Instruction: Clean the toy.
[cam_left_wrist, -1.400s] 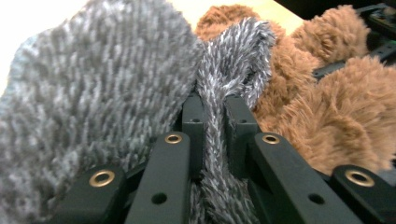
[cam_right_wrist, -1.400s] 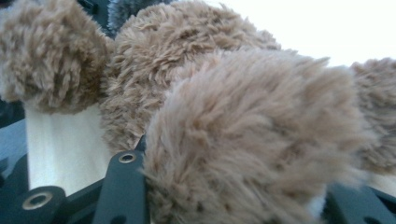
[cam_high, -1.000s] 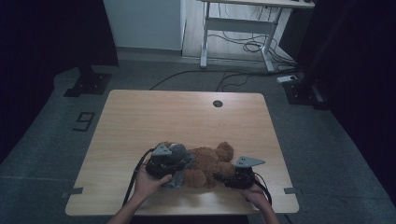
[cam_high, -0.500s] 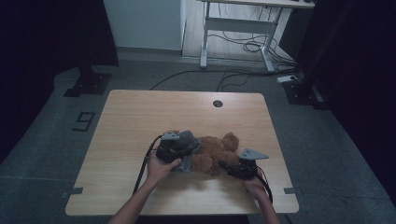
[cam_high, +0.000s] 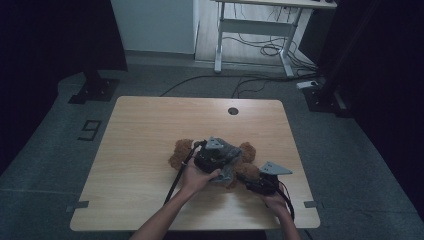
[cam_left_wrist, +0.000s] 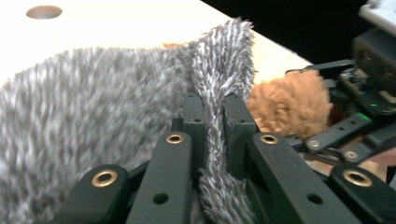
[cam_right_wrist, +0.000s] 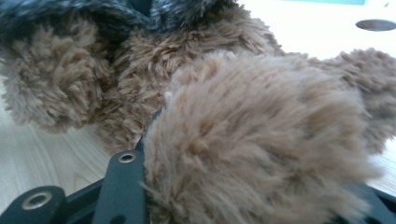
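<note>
Here the left gripper (cam_high: 226, 161) pinches the grey fuzzy garment (cam_left_wrist: 93, 107) over the brown plush bear (cam_high: 182, 152), whose leg the right gripper (cam_high: 250, 180) clamps.

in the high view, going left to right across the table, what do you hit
bare light wooden table top → brown plush teddy bear's limb → left gripper pinching the grey fuzzy cloth → right gripper gripping another limb

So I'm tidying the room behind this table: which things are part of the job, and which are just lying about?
In the job:
- teddy bear
- grey furry garment, pinched by the left hand-held gripper
- right hand-held gripper, closed on a bear limb
- table

Lying about:
- white desk frame
- floor cables
- black stand base
</note>
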